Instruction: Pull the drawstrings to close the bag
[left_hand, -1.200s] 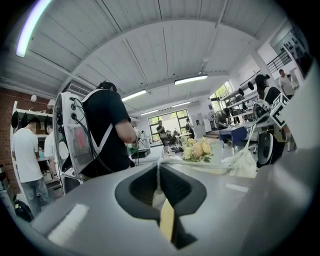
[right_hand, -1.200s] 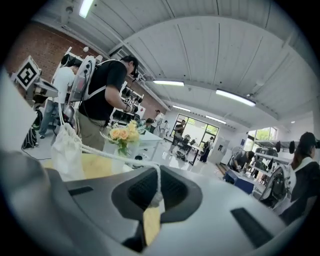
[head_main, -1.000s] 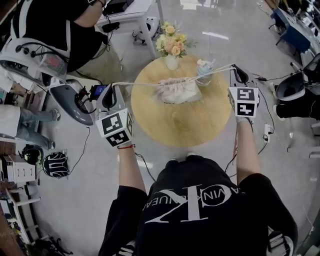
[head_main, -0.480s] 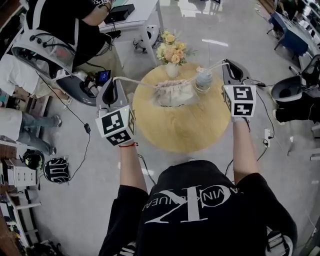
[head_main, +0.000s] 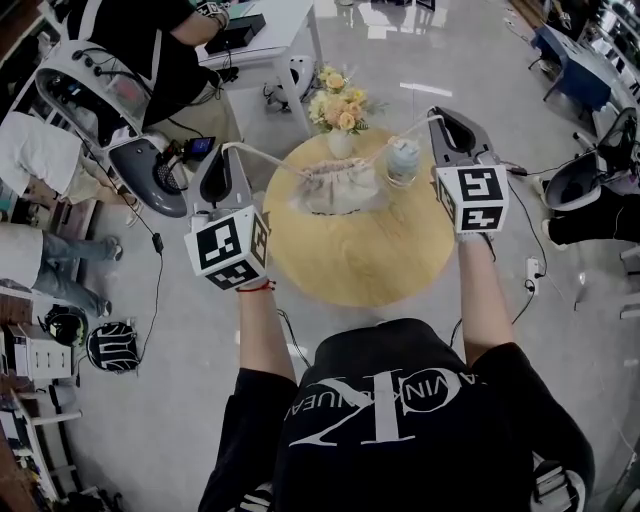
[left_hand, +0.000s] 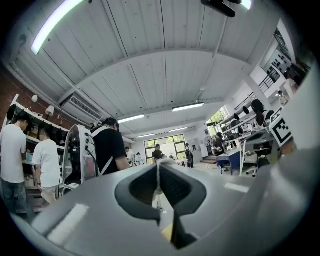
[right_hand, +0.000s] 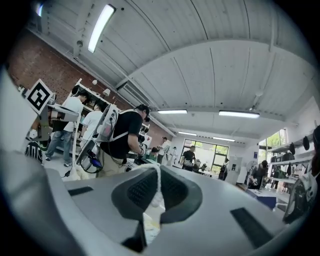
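Note:
A small cream drawstring bag (head_main: 335, 188) lies on the round wooden table (head_main: 350, 260), its mouth gathered into folds. A white cord (head_main: 262, 157) runs from the bag's left side to my left gripper (head_main: 224, 152), which is shut on it. The other cord (head_main: 400, 133) rises from the bag's right side to my right gripper (head_main: 443, 117), also shut on it. Both grippers point upward, off either side of the table. In the left gripper view the cord (left_hand: 158, 176) is pinched between the pads; in the right gripper view the cord (right_hand: 157, 186) is pinched the same way.
A vase of flowers (head_main: 340, 105) stands at the table's far edge, and a clear cup (head_main: 402, 160) sits just right of the bag. A person (head_main: 150, 45) with equipment stands at the far left. Cables and chairs ring the table on the floor.
Both grippers have lifted and drawn closer to the table with the cords in them. The cords now slant up from the bag, and its mouth looks more bunched.

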